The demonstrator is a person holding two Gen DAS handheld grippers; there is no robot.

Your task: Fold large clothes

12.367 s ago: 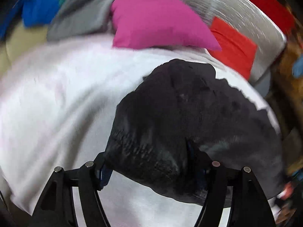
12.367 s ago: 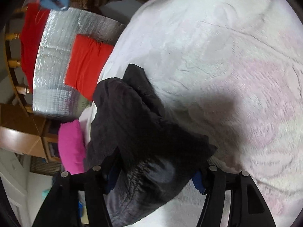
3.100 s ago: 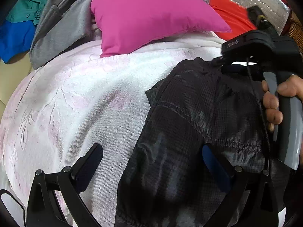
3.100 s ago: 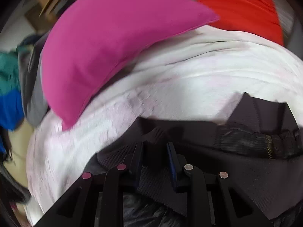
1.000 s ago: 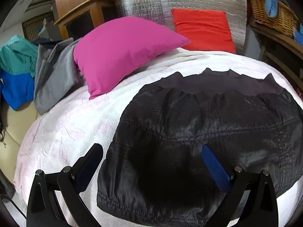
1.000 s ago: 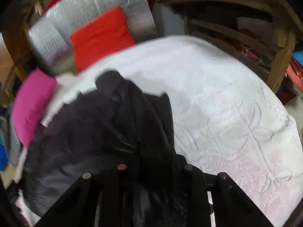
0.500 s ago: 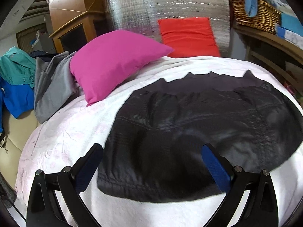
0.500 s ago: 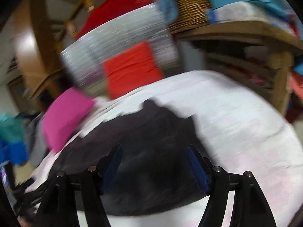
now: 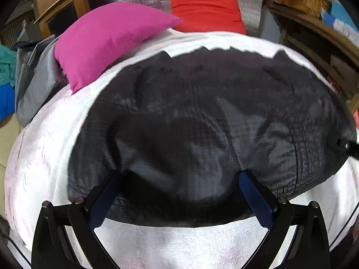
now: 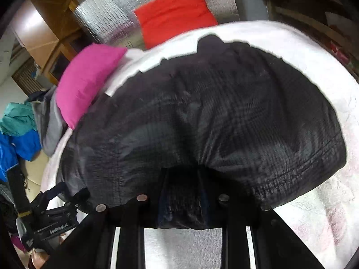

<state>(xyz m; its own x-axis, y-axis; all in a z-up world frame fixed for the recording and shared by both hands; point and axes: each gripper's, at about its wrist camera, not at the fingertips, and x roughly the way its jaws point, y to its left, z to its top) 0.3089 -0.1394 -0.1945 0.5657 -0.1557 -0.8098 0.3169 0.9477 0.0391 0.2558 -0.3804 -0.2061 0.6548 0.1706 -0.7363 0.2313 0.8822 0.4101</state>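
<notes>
One black jacket (image 9: 202, 116) lies spread on the bed (image 9: 44, 157). The left hand-held gripper (image 9: 179, 192) gapes released over its near hem; the right hand-held gripper (image 10: 181, 201), jaws just closing, pinches that hem. Beyond: two cushions.

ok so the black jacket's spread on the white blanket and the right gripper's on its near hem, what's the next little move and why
Probably close the left gripper on the near hem. Its jaws stand open over the black jacket, gripping nothing, while the right gripper, whose jaws have just been closing, already pinches a fold of that hem. With both sides held, the hem could be lifted evenly off the white blanket toward the collar by the pink pillow.
</notes>
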